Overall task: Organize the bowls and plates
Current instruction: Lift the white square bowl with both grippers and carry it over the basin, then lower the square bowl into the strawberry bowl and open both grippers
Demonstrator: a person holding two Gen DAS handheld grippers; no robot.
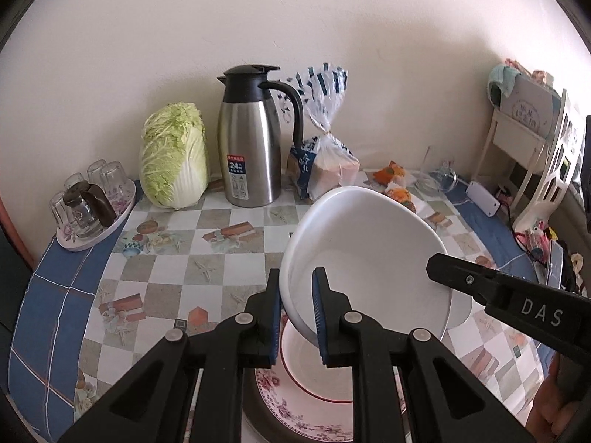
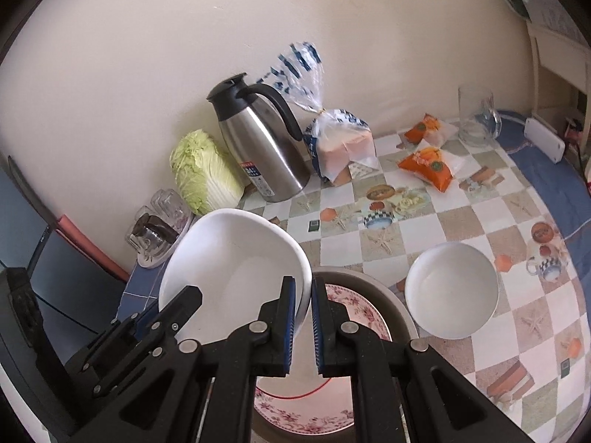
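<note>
A large white bowl [image 1: 369,251] hangs tilted over the table, held by both grippers. My left gripper [image 1: 299,280] is shut on its left rim, and my right gripper [image 2: 304,284] is shut on the opposite rim. In the left wrist view the right gripper [image 1: 443,269] reaches in from the right. Directly below the white bowl [image 2: 236,258] lies a stack: a red-rimmed dish [image 1: 317,373] on a floral plate [image 1: 295,417], which rests in a grey dish [image 2: 391,302]. A smaller white bowl [image 2: 452,291] stands upright on the tablecloth to the right.
Along the wall stand a cabbage [image 1: 173,155], a steel thermos jug [image 1: 251,147] and a bagged loaf [image 1: 325,170]. A tray of glasses [image 1: 92,210] sits at the far left. Orange snack packets [image 2: 428,166], a glass mug [image 2: 476,118] and a white power strip [image 2: 543,140] lie far right.
</note>
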